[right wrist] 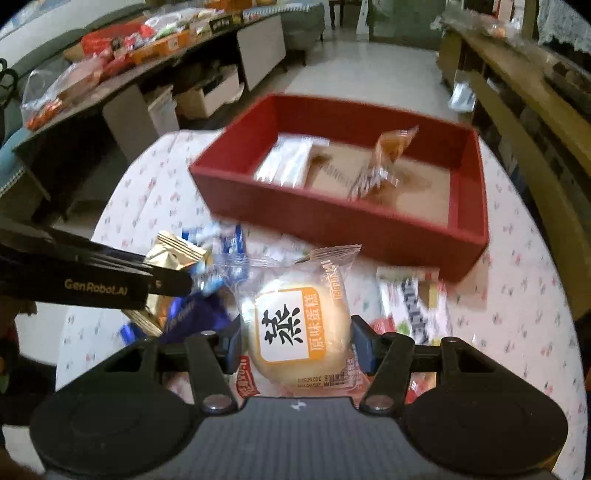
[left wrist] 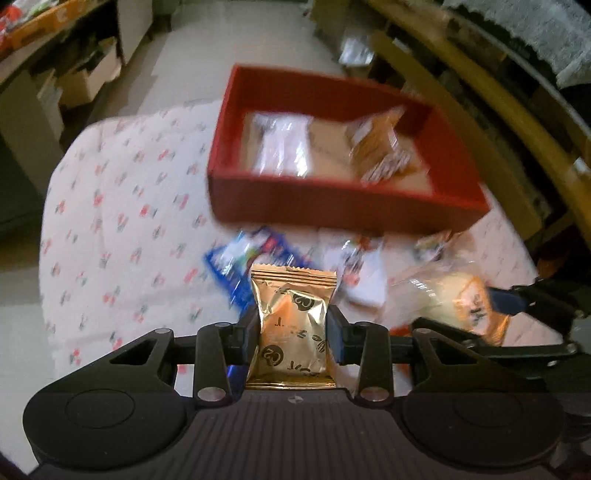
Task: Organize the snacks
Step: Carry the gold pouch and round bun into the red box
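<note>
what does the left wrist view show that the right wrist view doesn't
Only the left wrist view shows the front of the gold packet, pinched in the left hand-held gripper. Only the right wrist view shows the steamed cake pack squarely, clamped in the right hand-held gripper, plus the snack-laden side shelf. Both show the red box holding a clear packet and an orange packet, on the floral tablecloth.

A round table (right wrist: 517, 295) in a white cloth printed with small red and grey flowers is sitting on a pale tiled floor (right wrist: 369, 70). A long dark shelf (right wrist: 122, 81) is running along the left, with white cabinets (right wrist: 258, 48) and cardboard boxes (right wrist: 207, 92) sitting under it. Curved yellow-wood furniture (left wrist: 480, 96) is standing at right, a white lace cloth (left wrist: 535, 33) hanging over its top.
</note>
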{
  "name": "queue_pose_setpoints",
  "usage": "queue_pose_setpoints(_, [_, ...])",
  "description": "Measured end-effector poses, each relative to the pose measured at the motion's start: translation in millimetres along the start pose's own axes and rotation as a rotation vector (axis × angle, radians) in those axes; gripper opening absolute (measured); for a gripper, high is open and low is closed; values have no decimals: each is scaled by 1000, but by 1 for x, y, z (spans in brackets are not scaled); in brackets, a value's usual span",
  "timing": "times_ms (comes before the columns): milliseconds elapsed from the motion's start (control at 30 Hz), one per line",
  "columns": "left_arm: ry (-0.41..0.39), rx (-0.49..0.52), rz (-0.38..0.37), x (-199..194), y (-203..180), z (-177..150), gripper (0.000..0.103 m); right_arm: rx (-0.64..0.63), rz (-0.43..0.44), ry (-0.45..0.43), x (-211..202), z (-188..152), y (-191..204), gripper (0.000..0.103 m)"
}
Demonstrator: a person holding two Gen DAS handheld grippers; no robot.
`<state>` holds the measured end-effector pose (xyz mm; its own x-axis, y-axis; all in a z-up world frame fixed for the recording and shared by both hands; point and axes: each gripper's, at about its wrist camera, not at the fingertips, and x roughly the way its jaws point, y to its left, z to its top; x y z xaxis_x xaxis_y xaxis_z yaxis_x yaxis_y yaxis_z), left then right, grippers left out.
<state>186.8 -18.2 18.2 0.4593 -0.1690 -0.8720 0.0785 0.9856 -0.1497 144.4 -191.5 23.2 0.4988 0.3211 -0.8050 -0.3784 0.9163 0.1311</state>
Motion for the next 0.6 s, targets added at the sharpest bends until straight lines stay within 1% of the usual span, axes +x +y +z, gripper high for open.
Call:
queue_pose_setpoints(133, [-53,14,-8,-3,-9,19,46,25,-18,-29,1,15,-7,63])
queue_pose_setpoints(400, [-100,-8,-38,5,-19,54,46,88,-46,-74,7,42,-25,63])
queue_pose_setpoints(600, [-130,-15,-51,12,-24,78,46,108,-59,-118,15,69,-35,63])
